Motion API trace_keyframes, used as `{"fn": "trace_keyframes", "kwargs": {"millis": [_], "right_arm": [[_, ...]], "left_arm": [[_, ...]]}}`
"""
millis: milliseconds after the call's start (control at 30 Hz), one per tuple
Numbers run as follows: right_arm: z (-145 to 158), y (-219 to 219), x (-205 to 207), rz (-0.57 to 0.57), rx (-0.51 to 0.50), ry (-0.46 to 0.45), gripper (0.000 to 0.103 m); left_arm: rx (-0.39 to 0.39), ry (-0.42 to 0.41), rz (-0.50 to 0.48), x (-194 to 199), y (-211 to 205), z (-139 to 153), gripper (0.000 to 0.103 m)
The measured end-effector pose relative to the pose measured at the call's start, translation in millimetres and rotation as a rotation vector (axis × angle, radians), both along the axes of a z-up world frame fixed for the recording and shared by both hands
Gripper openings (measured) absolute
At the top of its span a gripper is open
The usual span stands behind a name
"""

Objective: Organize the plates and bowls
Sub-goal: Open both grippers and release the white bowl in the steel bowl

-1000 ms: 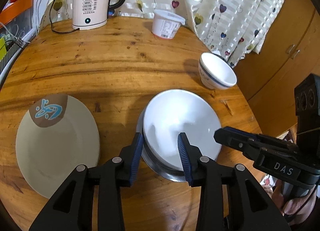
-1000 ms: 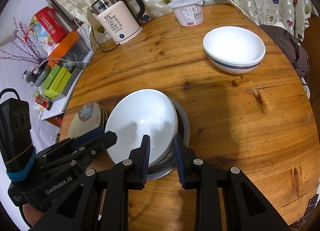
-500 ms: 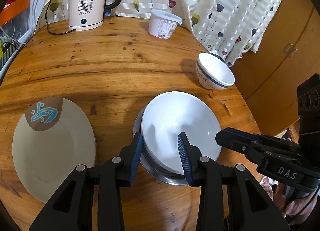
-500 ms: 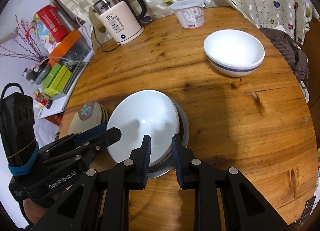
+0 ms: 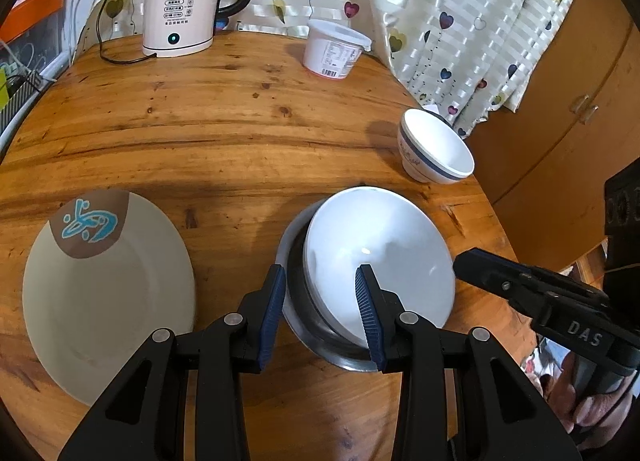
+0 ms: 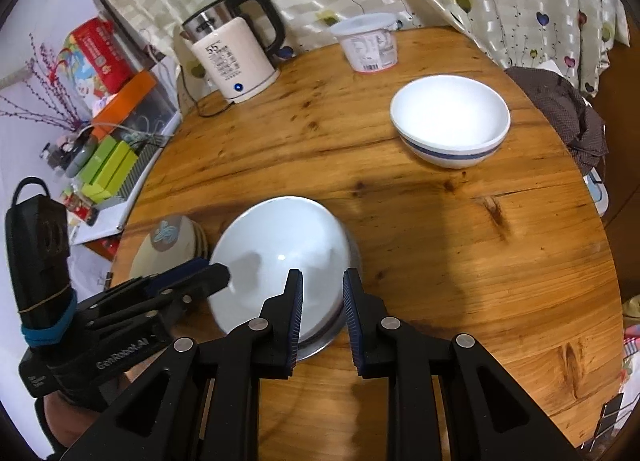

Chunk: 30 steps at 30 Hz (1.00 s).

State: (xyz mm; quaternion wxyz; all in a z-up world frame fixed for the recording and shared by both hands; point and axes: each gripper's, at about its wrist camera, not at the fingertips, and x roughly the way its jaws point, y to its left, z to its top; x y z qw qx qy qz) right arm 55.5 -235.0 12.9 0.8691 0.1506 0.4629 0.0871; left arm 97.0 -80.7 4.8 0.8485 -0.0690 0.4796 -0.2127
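The left gripper (image 5: pixel 320 307) straddles the near rim of the stacked bowls: one pad outside the steel bowl (image 5: pixel 308 325), the other inside the white bowl (image 5: pixel 380 257) nested in it. Its jaws stand apart, and whether the pads press the rims cannot be told. The right gripper (image 6: pixel 322 311) has just been narrowing its jaws over the same stack's right edge, rims between the pads, with gaps still showing. A plate (image 5: pixel 108 293) lies left of the left gripper. A blue-banded bowl (image 6: pixel 450 125) sits well beyond the right gripper, with a tub (image 6: pixel 368 45) and kettle (image 6: pixel 232 57) farther back on the table (image 6: pixel 440 241).
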Motion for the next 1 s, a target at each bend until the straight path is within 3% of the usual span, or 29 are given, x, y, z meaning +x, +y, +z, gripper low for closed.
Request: {"fn": "trace_keyframes", "kwargs": {"millis": [300, 1000], "right_arm": [[-16.1, -2.4, 3.4, 0.019, 0.031, 0.037, 0.012], [-10.6, -15.7, -1.4, -0.004, 0.05, 0.017, 0.013]], "left_arm": [[-0.003, 0.008, -0.004, 1.5, -1.9, -4.3, 0.037], [-0.01, -0.006, 0.009, 1.0, -0.8, 0.0, 0.038]]}}
